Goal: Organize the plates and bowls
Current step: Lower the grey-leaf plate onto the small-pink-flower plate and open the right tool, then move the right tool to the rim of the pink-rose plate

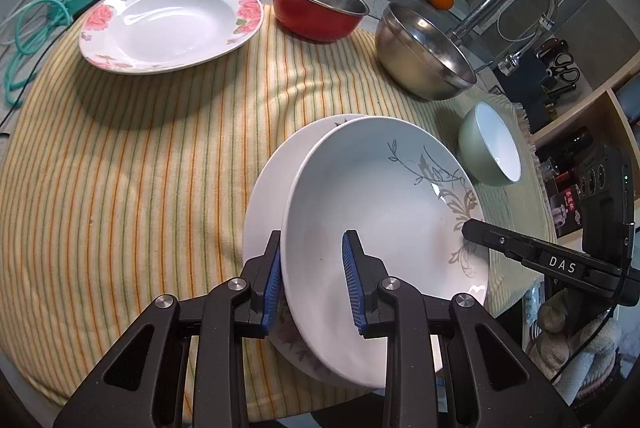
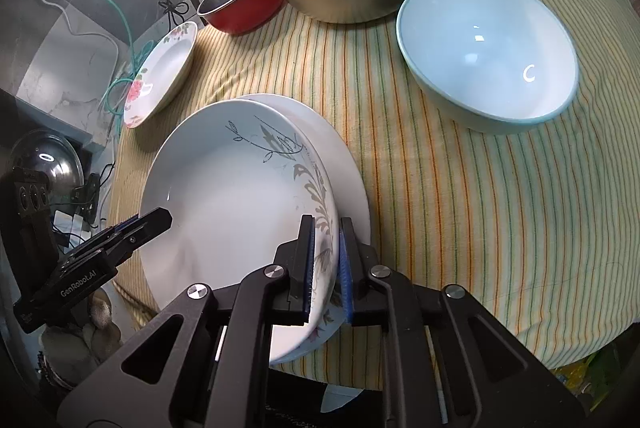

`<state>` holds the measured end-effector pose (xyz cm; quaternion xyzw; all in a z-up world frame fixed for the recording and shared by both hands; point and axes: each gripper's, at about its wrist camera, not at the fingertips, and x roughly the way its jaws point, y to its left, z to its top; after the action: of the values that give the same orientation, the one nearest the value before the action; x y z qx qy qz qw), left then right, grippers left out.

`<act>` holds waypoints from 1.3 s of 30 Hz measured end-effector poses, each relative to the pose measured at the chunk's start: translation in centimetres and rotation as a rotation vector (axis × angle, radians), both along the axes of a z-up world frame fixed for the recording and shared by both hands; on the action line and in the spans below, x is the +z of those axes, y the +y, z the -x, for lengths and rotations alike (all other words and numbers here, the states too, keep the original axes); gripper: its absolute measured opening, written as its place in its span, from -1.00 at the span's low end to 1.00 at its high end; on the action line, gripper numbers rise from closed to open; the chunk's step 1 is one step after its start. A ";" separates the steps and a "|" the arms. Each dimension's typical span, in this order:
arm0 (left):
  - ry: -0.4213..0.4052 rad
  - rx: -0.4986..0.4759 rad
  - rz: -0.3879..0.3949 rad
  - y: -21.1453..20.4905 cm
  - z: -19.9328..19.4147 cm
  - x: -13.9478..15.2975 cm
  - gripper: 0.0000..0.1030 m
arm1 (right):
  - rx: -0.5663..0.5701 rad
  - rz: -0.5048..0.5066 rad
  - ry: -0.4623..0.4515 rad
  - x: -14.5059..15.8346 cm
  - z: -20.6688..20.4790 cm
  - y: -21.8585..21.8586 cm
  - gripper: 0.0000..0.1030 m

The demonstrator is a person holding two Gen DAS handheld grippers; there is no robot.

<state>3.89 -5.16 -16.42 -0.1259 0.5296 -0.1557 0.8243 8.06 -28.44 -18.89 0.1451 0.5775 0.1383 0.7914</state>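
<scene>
The surface, under its striped cloth, carries everything: far off sit the steel bowl, the red bowl and the rose plate, with the pale green bowl to the right. Near me, the grey-leaf plate lies tilted on a second white plate. My right gripper is narrowed onto the leaf plate's rim, pinching it. My left gripper stands wide, its jaws astride the opposite rim but not pressing. I judge the plate is being seated on the lower one, so I should lower it level, centre it, and only then let the right jaws spread.
</scene>
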 end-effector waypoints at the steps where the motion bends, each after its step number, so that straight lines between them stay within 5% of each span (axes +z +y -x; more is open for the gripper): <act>1: 0.000 0.000 -0.002 0.0 0.0 0.0 -0.49 | 0.000 0.002 -0.003 0.0 0.0 0.1 -0.75; 21: -0.010 -0.001 -0.041 -0.2 -0.4 0.2 -0.42 | 0.032 0.042 -0.032 0.5 0.0 1.1 -0.47; 25: -0.021 0.001 -0.040 -0.1 -0.3 0.4 -0.39 | 0.035 0.053 -0.077 1.3 0.2 1.4 0.09; 30: -0.025 0.018 -0.031 0.4 -0.4 0.7 -0.13 | 0.041 0.052 -0.135 2.8 0.2 1.7 0.32; 34: -0.025 0.038 -0.021 1.2 -0.5 0.9 0.06 | 0.039 0.034 -0.154 3.4 0.0 2.1 0.36; 39: -0.037 0.070 -0.009 2.7 -0.8 1.4 0.06 | 0.045 0.007 -0.166 4.3 -0.6 3.2 0.36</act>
<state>4.71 -2.42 -15.01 -0.1374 0.5101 -0.1268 0.8395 8.70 -25.27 -14.61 0.1172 0.5135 0.1655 0.8338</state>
